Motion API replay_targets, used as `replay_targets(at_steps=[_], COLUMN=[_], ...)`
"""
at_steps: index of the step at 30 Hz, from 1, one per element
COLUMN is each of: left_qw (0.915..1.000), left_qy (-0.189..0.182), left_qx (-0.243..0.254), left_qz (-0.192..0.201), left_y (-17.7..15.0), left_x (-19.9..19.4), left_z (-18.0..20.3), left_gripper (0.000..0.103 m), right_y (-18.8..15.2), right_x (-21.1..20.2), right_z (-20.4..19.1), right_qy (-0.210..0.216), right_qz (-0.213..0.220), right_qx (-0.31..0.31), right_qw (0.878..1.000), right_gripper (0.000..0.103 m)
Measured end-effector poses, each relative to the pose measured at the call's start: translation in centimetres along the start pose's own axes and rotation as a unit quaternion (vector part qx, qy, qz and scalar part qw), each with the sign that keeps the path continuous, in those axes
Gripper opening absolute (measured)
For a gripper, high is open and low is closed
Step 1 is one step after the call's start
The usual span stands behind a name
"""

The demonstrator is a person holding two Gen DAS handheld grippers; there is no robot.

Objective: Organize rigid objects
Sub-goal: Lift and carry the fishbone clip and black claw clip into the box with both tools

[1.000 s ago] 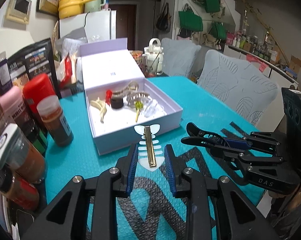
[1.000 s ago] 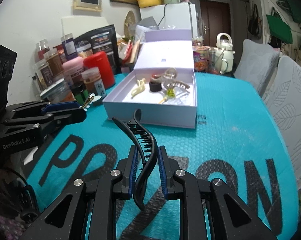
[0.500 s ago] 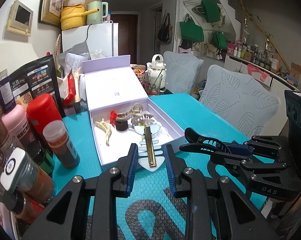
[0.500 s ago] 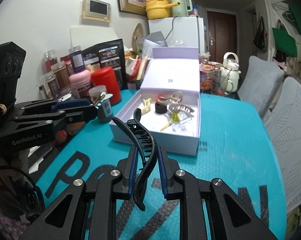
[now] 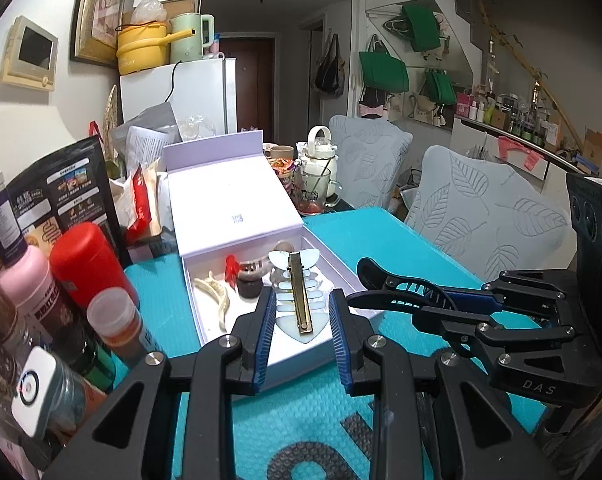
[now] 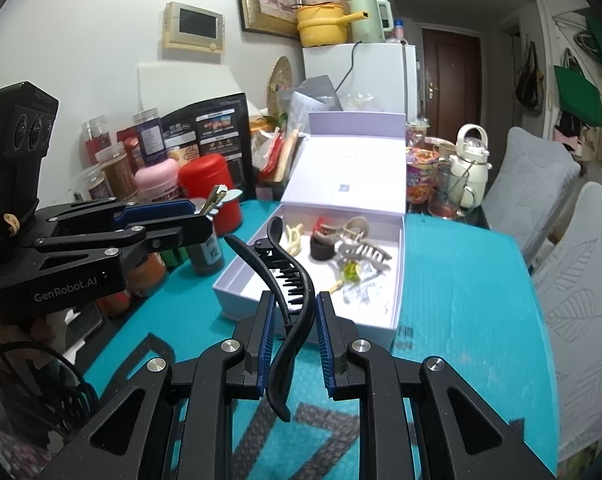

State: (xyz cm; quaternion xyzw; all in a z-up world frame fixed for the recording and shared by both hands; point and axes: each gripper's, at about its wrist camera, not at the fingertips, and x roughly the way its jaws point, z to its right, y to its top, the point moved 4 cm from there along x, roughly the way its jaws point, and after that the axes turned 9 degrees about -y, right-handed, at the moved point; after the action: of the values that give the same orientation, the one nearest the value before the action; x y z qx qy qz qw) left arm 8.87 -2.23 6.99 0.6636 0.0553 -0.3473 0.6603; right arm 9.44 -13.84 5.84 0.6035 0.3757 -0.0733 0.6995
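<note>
Holding both clips clenched: left gripper [image 5: 299, 320] grips the fishbone hair clip [image 5: 297, 296], probably brittle; right gripper [image 6: 293, 332] pinches the stiff black claw clip [image 6: 289, 276] mid-spine.

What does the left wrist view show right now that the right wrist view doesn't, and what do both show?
Only the left wrist view shows the fishbone clip face-on between the left gripper pads. Only the right wrist view shows the black claw clip's full curve in the right gripper, plus the grey claw clip. Both show the open lavender box, the red canister and both grippers shut on their clips.
</note>
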Motion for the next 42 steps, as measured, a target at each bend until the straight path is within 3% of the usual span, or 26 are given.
replay_targets(at_steps=[18, 30, 42], left_qw=[0.9997, 0.9988, 0.9992], left_qy=[0.007, 0.030, 0.033], left_qx=[0.001, -0.004, -0.020], left_qz=[0.025, 0.040, -0.009], left_y=[5.6, 8.4, 6.5], left_x=[3.4, 7.0, 11.5], left_z=[-3.0, -6.2, -8.7], left_gripper=[0.027, 0.027, 0.027], right_y=[6.2, 9.9, 10.0], right_x=[3.5, 7.5, 12.6], right_z=[2.1, 3.0, 3.0], right_qy=[-0.011, -0.012, 0.003], right_qz=[0.019, 0.028, 0.009], right_qx=[-0.008, -0.014, -0.017], right_qw=[1.000, 0.999, 1.000], right_gripper=[0.020, 0.020, 0.020])
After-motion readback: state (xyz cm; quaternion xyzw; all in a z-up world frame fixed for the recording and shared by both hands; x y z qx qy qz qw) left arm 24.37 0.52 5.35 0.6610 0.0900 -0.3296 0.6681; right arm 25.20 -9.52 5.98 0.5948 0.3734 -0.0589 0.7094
